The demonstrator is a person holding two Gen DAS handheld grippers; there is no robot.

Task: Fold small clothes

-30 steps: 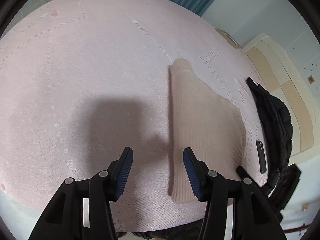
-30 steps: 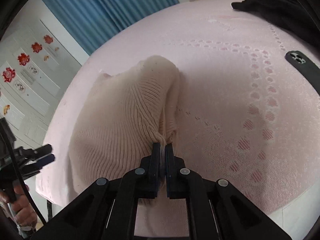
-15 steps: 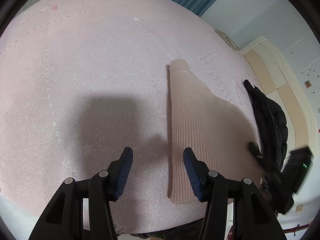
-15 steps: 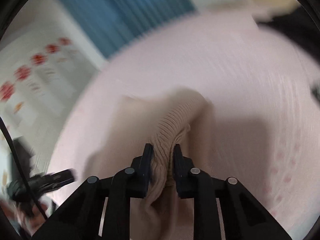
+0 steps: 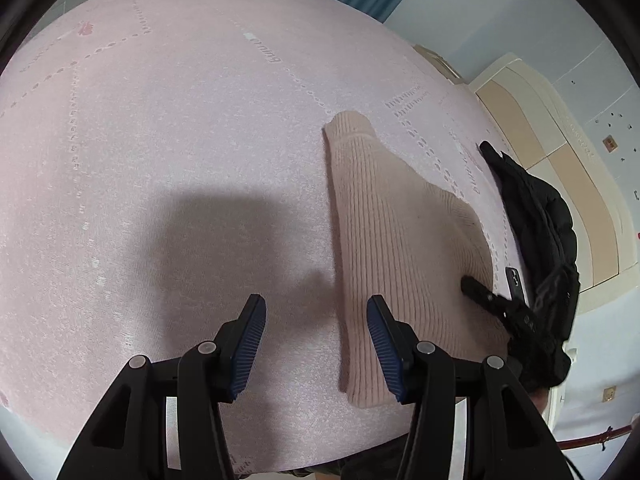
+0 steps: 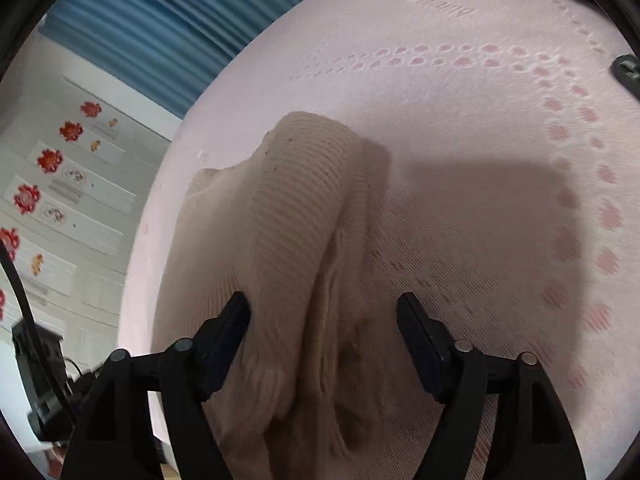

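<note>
Beige ribbed knit sweater lies on the pink mattress near its front edge, one side already doubled over into a long fold. Right gripper has just been opening; jaws wide, straddling the released fold, pads clear. Left gripper half open, empty, beside the sweater; further folds judged outstanding.

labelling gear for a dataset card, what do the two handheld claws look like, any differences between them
Both are matte black plastic claws with angular linkage arms and round silver pivot pins. The left claw has two fingers faced with ribbed blue pads. The right claw has the same build, but its pads look dark, nearly black, in its blurred view. No cables, markings or sleeves show on either.
</note>
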